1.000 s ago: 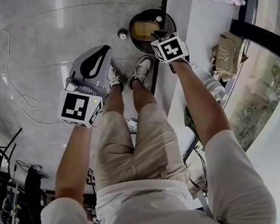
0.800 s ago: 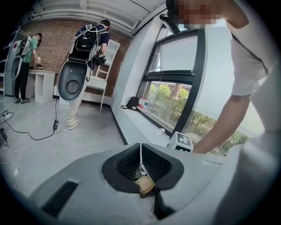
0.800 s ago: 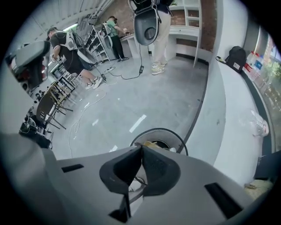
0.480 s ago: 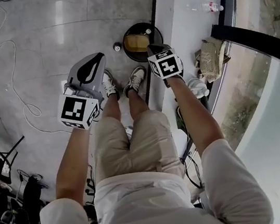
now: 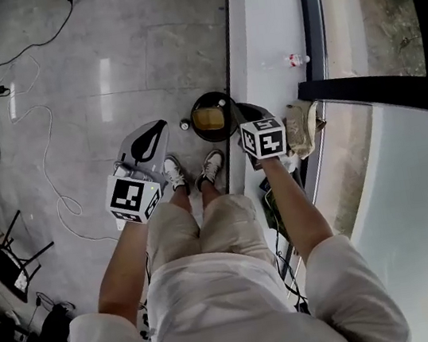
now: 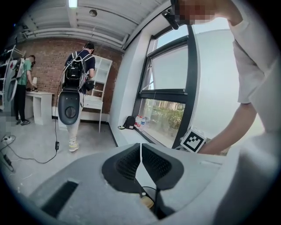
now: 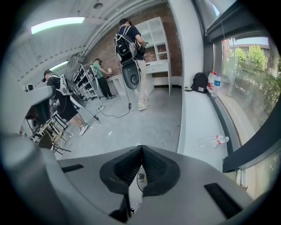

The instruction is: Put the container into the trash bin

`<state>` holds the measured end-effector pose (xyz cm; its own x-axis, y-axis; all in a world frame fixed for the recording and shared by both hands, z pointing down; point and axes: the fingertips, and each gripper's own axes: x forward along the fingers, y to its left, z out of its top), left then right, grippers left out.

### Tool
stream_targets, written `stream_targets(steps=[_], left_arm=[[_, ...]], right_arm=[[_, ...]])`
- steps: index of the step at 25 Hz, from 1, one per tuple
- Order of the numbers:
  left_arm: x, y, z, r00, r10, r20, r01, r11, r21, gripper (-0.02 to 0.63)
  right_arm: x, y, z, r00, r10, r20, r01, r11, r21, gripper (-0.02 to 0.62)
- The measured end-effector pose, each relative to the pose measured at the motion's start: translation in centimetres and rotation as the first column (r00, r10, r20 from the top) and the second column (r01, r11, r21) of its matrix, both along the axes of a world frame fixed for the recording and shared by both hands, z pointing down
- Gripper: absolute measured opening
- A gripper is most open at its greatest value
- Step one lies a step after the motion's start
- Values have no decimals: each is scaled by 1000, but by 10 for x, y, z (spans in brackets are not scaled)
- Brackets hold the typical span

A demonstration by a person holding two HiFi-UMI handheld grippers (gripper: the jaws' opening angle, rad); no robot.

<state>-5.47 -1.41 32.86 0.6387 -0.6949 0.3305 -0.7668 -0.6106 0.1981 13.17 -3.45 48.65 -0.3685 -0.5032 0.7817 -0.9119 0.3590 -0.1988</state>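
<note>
A: Black trash bin (image 5: pixel 195 109): what's in it now?
B: The yellowish container (image 5: pixel 208 119) lies inside it, so the drop looks done. Over the last second both grippers have lifted well above the bin.
A: And the jaws?
B: The right gripper (image 5: pixel 232 112) is pressed together on nothing. The left gripper (image 5: pixel 157 128), beside the bin, is likewise closed and empty. Both arms reach down.
</note>
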Motion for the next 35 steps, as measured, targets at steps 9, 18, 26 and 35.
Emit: stream_targets(steps=[9, 18, 26, 35], left_arm=[[8, -11, -98, 999, 37, 21, -40, 990, 134, 25], [-23, -22, -196, 999, 1, 45, -14, 957, 288, 26], [-66, -23, -266, 992, -124, -7, 115, 896, 429, 26], [-127, 6, -321, 962, -249, -109, 269, 820, 505, 26]], right_arm=[[24, -24, -140, 989, 83, 120, -107, 972, 210, 0], [43, -33, -277, 980, 79, 185, -152, 893, 424, 0], [58, -37, -392, 953, 35, 300, -211, 786, 581, 0], [60, 7, -481, 972, 4, 234, -181, 647, 741, 0]])
